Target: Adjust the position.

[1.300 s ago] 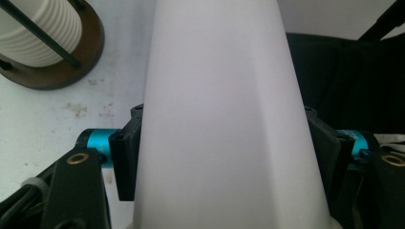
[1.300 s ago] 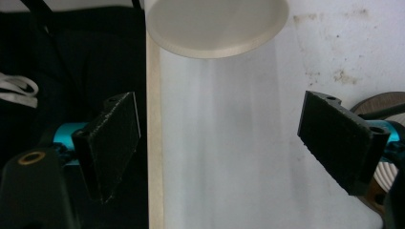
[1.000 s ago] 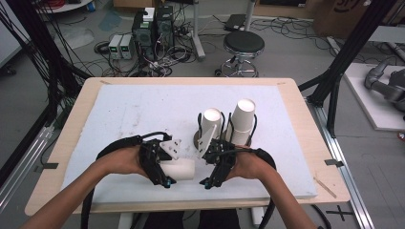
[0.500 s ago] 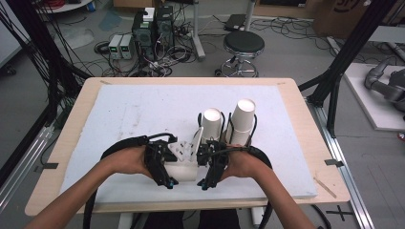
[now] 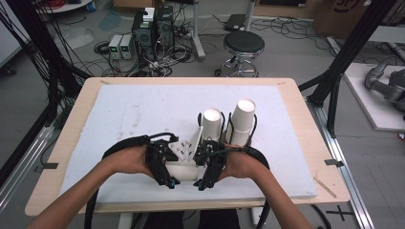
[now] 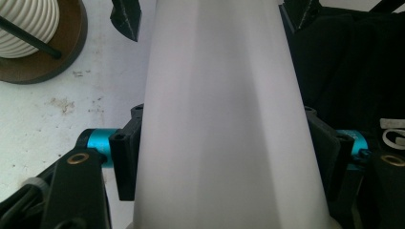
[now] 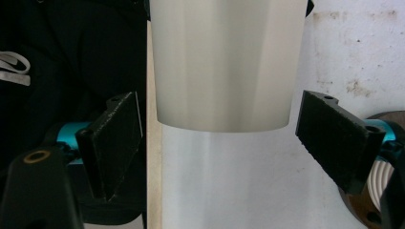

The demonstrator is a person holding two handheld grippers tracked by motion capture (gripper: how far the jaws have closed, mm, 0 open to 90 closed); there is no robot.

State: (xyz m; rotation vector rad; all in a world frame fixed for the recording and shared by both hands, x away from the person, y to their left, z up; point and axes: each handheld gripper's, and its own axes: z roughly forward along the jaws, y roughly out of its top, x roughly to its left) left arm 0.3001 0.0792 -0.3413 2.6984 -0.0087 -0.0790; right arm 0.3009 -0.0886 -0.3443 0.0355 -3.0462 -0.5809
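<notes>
The left gripper has its fingers pinching a white paper cup; in the left gripper view the cup runs up the middle from six to twelve o'clock, with the black pads pressed against its wall at nine and three o'clock; the right gripper has its fingers spread, standing clear of the cup on both sides, and they have just been closing a little with the cup's end between them but not touched; in the right gripper view the cup's end hangs down from twelve o'clock, one pad at eight o'clock and the other at four o'clock, each with a gap to the cup wall; in the high view the cup lies on its side between the two grippers, low over the white surface near its six o'clock edge; the person's left hand comes in from seven o'clock and the right hand from five o'clock, with black cables looping back from each gripper; beyond the grippers, toward twelve o'clock, two more white cups stand upright in black wire holders, a nearer one and a taller stack just to its three o'clock side; a wooden table edge frames the white surface.
</notes>
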